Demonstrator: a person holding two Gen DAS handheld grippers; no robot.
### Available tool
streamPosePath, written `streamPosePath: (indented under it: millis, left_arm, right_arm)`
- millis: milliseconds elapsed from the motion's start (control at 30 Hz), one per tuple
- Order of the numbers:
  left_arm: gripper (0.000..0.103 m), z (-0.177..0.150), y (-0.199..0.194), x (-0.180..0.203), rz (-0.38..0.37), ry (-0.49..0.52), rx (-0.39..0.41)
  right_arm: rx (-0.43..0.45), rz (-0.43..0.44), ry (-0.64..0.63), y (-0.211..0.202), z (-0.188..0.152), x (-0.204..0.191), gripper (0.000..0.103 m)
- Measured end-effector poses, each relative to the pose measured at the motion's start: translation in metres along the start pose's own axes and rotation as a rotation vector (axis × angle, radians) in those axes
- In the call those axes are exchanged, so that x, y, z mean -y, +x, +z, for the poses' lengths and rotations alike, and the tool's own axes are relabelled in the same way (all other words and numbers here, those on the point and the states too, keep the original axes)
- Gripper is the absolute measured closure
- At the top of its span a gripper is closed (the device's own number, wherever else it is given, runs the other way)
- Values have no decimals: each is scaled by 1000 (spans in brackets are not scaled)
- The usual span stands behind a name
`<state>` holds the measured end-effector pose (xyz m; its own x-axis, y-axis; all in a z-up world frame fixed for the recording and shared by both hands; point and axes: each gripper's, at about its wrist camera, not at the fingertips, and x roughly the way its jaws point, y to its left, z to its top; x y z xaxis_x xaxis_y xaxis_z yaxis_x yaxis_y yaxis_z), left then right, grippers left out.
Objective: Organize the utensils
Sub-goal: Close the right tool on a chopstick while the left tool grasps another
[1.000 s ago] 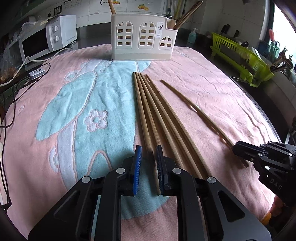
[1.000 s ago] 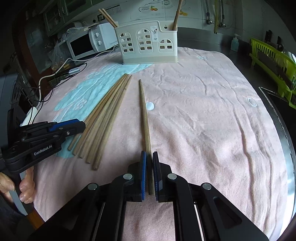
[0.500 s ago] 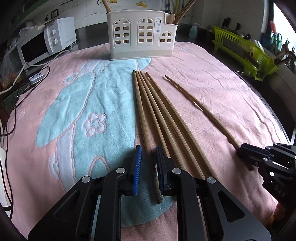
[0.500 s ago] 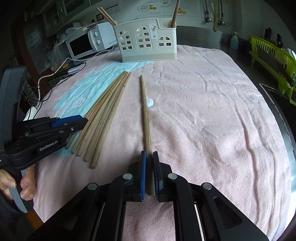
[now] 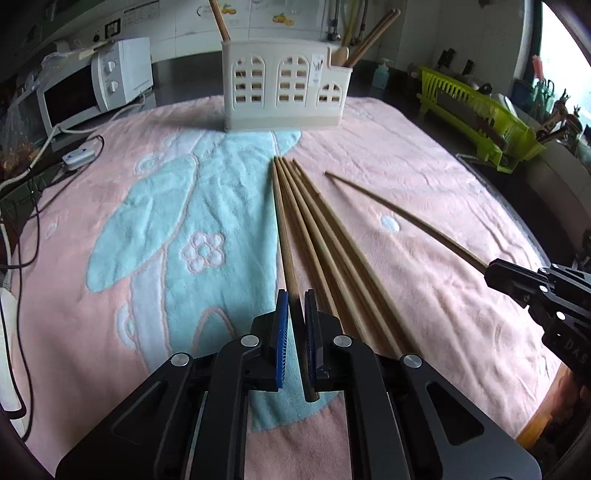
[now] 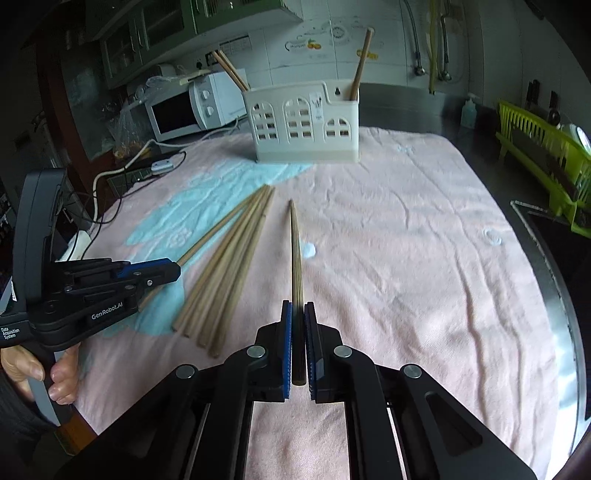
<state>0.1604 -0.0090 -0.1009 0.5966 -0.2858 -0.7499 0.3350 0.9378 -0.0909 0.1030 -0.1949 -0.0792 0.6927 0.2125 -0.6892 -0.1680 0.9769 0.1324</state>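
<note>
- The left gripper (image 5: 295,317) was clamped on the near end of one wooden chopstick (image 5: 284,236), the leftmost of the group; the stick ran forward from between its blue pads toward the utensil holder (image 5: 286,92).
- In the right wrist view that gripper (image 6: 162,271) appeared at the left, held by a hand (image 6: 44,373), with the same stick (image 6: 218,230) angled up off the cloth.
- The right gripper (image 6: 298,332) was clenched on the near end of a separate chopstick (image 6: 295,251), which pointed forward toward the holder (image 6: 304,125). In the left wrist view this stick (image 5: 406,218) slanted off to the right into the right gripper (image 5: 495,271).
- Four loose chopsticks (image 5: 332,251) lay side by side on the pink and blue towel (image 5: 424,177), between the two held sticks, tips toward the holder.
- The cream holder stood upright at the far edge of the towel, with chopsticks already standing in its end compartments (image 5: 369,35).
- A white microwave (image 5: 92,88) sat at the far left beyond the towel; a green dish rack (image 5: 476,110) sat at the far right.
</note>
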Motion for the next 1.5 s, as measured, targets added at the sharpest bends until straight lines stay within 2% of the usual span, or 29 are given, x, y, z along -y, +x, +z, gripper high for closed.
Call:
streamPosePath:
  millis: [233,267,433,567,733,867,1067,1133,1300,1400,1500]
  left_arm:
    - [97,21,-38,-6,21,-4,152]
    - [103,25,-41,-7,20,-4,168]
    - [103,47,-52,-8,25,19,252]
    - [103,51,-50,-12,10,10,215]
    - [99,28,-39,-14,-63,18,104]
    - [73,7,-27,-6,-74,39,34]
    - [73,-15,-9,3,-78,59,-38]
    - [79,-21,-4,6,-67,73,-57]
    - [89,-24,1,3,-60,50,-66]
    - [89,-26,8,0,-20,48,-96]
    - [89,-26,7,1,-15,41,-92]
  right_arm:
    - [95,2,-37,-24,30,-5,96]
    - [105,5,-40,-26,34,-6,96]
    - [145,17,-51,-30,58,-5,96]
    - [153,20,-51,-31,64,-5,96]
    - [143,26,-47,-29,57,-4,96]
    - [140,28,-40,-27,55,-3,96]
    - [146,29,-39,-27,55,-1,96]
    - [150,27,-40,-27,56,-2,96]
    - [158,29,-37,-28,60,-2,96]
    - [158,29,-41,-27,60,-4,96]
    - [159,29,-41,-27,60,-5,96]
